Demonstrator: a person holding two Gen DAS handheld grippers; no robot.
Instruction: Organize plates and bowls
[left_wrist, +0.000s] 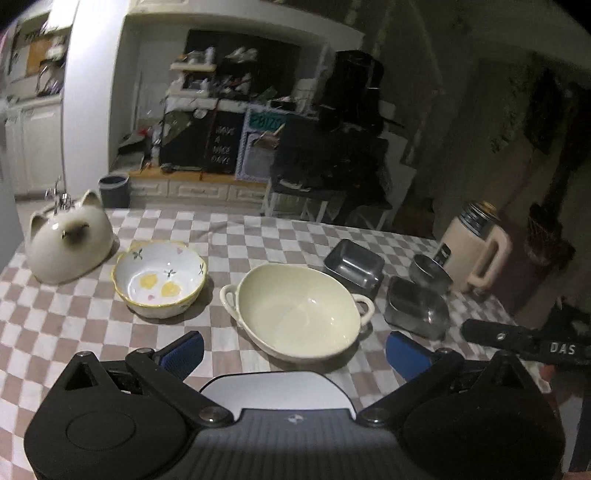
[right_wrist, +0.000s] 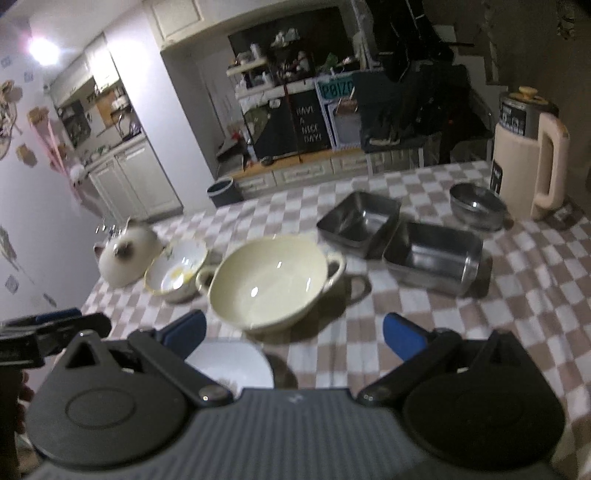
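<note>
A cream two-handled bowl (left_wrist: 299, 314) (right_wrist: 267, 282) stands mid-table on the checked cloth. Left of it is a white bowl with yellow rim and flower pattern (left_wrist: 159, 277) (right_wrist: 176, 271), then a cat-shaped ceramic lid (left_wrist: 68, 245) (right_wrist: 127, 254). Two square steel dishes (left_wrist: 354, 263) (left_wrist: 417, 306) (right_wrist: 358, 218) (right_wrist: 434, 254) and a round steel bowl (left_wrist: 430, 272) (right_wrist: 476, 206) lie to the right. A white plate (left_wrist: 275, 389) (right_wrist: 231, 363) lies just below both grippers. My left gripper (left_wrist: 295, 349) and right gripper (right_wrist: 295, 332) are open and empty, above the table's near side.
A cream jug with a handle (left_wrist: 474, 251) (right_wrist: 528, 155) stands at the table's right back. The right gripper's finger (left_wrist: 517, 338) shows at the right of the left wrist view; the left gripper (right_wrist: 51, 328) shows at the left of the right wrist view. Cabinets and a bin (left_wrist: 114, 190) lie beyond.
</note>
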